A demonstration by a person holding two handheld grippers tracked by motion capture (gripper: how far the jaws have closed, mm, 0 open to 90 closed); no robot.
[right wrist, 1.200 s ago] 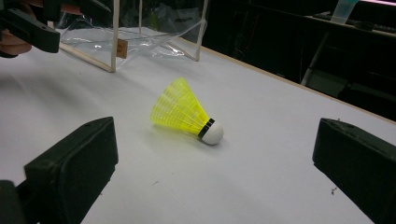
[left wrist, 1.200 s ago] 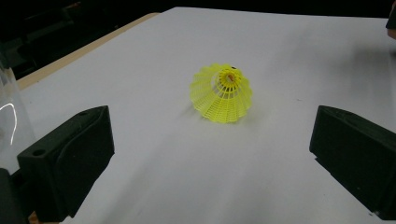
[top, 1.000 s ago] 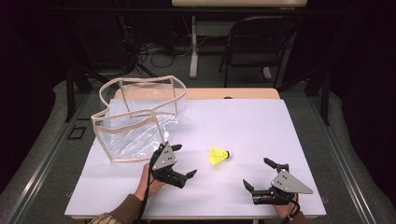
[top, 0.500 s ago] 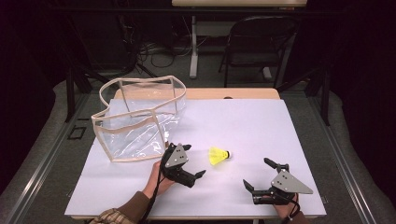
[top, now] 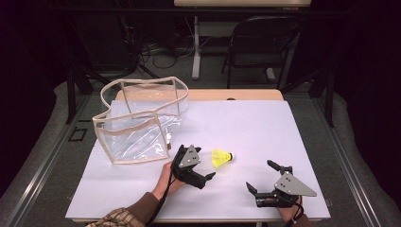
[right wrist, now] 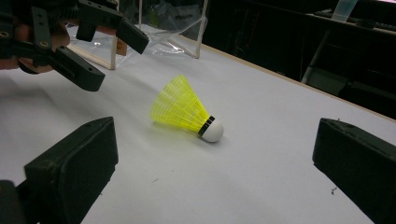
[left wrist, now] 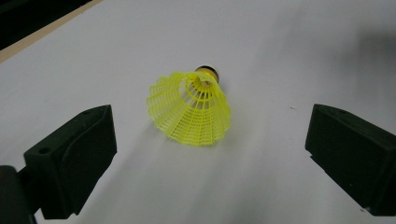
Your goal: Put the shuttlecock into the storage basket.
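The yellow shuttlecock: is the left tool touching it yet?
Apart. In the left gripper view, bare white table lies between the shuttlecock and each jaw of the open left tool.

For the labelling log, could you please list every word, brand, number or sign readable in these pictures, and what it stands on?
None can be read.
Yellow mesh-skirted shuttlecock with a white cork tip: no print visible.
Clear plastic bag with beige trim: no label visible.
White table cover: blank.
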